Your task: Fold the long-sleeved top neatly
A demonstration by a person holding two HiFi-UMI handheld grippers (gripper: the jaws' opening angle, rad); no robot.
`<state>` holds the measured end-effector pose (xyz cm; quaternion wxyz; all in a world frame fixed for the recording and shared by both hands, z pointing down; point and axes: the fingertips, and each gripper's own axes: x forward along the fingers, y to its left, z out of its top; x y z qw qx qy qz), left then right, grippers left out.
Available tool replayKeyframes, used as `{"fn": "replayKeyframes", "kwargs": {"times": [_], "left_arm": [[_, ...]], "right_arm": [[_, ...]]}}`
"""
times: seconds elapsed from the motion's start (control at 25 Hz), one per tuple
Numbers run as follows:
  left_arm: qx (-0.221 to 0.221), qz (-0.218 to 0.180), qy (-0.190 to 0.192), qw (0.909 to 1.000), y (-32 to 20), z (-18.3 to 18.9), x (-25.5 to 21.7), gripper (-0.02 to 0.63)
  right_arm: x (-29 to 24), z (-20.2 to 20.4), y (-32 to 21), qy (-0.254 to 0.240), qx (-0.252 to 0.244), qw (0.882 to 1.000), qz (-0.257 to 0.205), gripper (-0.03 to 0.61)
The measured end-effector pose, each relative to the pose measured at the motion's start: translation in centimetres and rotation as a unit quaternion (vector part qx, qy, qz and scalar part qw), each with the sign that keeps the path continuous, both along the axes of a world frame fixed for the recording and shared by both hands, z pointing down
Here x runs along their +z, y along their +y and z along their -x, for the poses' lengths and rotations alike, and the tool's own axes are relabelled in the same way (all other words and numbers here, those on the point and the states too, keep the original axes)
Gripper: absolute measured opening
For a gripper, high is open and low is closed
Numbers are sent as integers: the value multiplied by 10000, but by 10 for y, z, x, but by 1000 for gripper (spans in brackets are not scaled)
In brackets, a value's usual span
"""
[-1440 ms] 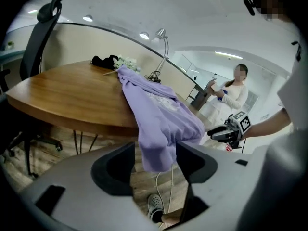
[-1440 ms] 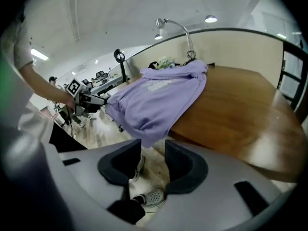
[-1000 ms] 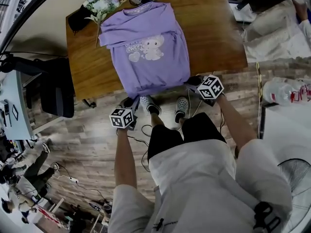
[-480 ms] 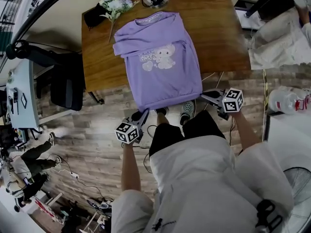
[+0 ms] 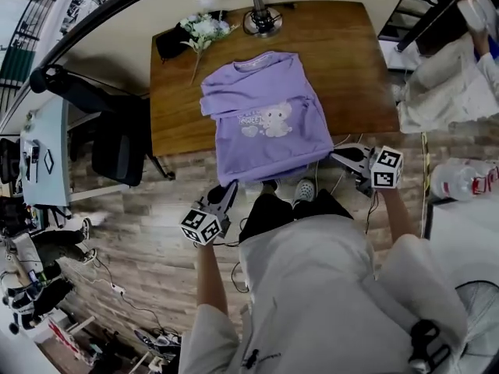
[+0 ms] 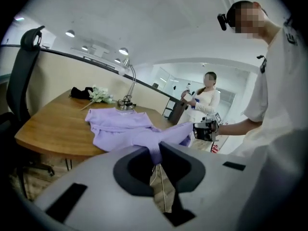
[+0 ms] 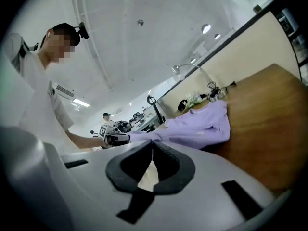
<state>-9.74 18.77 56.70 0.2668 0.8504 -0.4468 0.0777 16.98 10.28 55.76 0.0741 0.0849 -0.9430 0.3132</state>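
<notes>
The purple long-sleeved top [image 5: 265,123] is lying face up on the wooden desk [image 5: 351,61]. Its collar is pointing to 12 o'clock and its hem is reaching out past the desk's 6 o'clock edge. One sleeve is lying folded across the chest.

The left gripper [image 5: 228,188] is sitting at the top's 7 o'clock corner, its jaws almost together and pinching a tuck of purple hem. The right gripper [image 5: 338,156] is doing the same at the 4 o'clock corner, so the hem is stretching between the two as a taut band.

The cloth is looking light, thin and limp. It is draping and bunching wherever nothing is supporting it, and it is likely to slide easily over the smooth wood. Gripping at the two hem corners is probably the best hold, since that is keeping the edge straight for carrying toward the collar. A grip nearer the middle would be letting the corners droop.

The flowers [image 5: 201,28] at 11 o'clock and the lamp base [image 5: 261,23] at 12 o'clock are sitting just beyond the collar.
</notes>
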Motion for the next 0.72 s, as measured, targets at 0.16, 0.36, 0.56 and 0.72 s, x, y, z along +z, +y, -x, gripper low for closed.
{"fn": "replayKeyframes", "kwargs": {"times": [0.16, 0.36, 0.56, 0.72], "left_arm": [[82, -320, 70, 9994, -69, 26, -49, 44], [383, -712, -258, 9964, -186, 62, -99, 44], [244, 527, -291, 9979, -320, 106, -64, 44], [241, 1088, -457, 9927, -384, 121, -39, 44]], "right_arm": [[-50, 29, -76, -199, 93, 9988, -436, 17], [-86, 70, -203, -212, 672, 9965, -456, 17], [-64, 113, -330, 265, 1326, 9891, 577, 18], [-37, 138, -375, 1062, 1450, 9803, 823, 18]]}}
